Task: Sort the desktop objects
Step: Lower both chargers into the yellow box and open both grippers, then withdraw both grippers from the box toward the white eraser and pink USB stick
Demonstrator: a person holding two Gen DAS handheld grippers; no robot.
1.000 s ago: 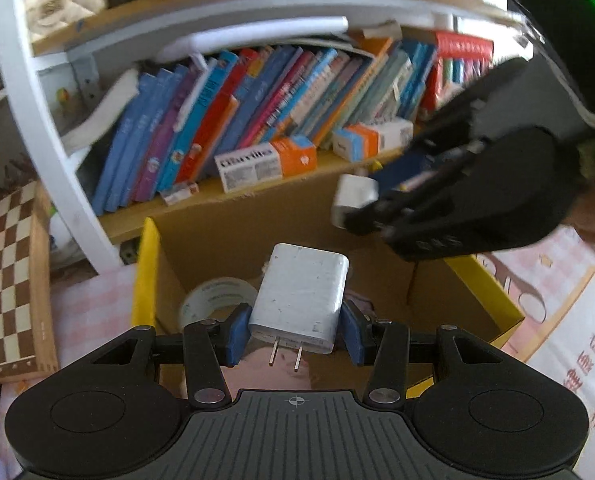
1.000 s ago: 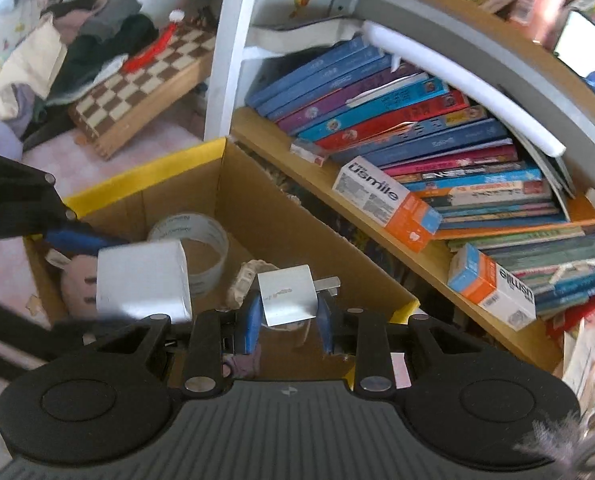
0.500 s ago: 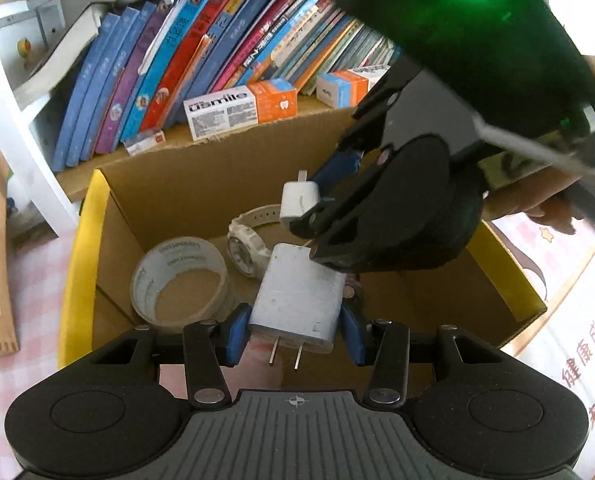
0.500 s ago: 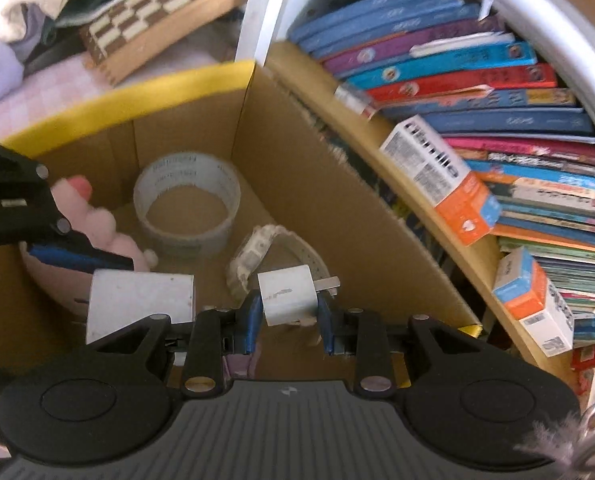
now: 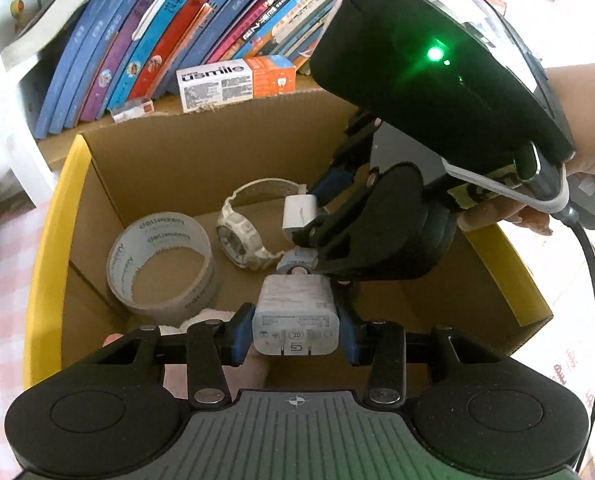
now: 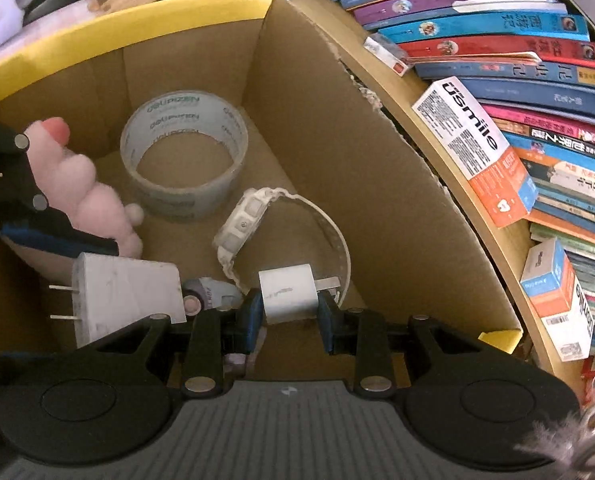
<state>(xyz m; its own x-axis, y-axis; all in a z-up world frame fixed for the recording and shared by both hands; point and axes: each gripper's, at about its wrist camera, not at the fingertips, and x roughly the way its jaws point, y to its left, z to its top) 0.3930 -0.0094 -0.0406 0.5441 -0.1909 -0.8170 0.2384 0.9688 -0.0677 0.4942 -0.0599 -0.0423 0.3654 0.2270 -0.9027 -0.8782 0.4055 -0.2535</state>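
Scuffed grey slab-shaped charger (image 5: 296,322) clamped in left gripper (image 5: 296,334) inside cardboard box (image 5: 201,164), small white cube plug (image 6: 288,294) pinched by right gripper (image 6: 289,314) beside it, below lay glossy tape roll (image 6: 185,156), ribbed white watch (image 6: 243,220), fuzzy pink plush (image 6: 85,196).

Bright daylight blows out the left wrist view near 2 o'clock; both views sharp centrally, fisheye-bent at dark edges; box (image 5: 201,168) interior shadowed.
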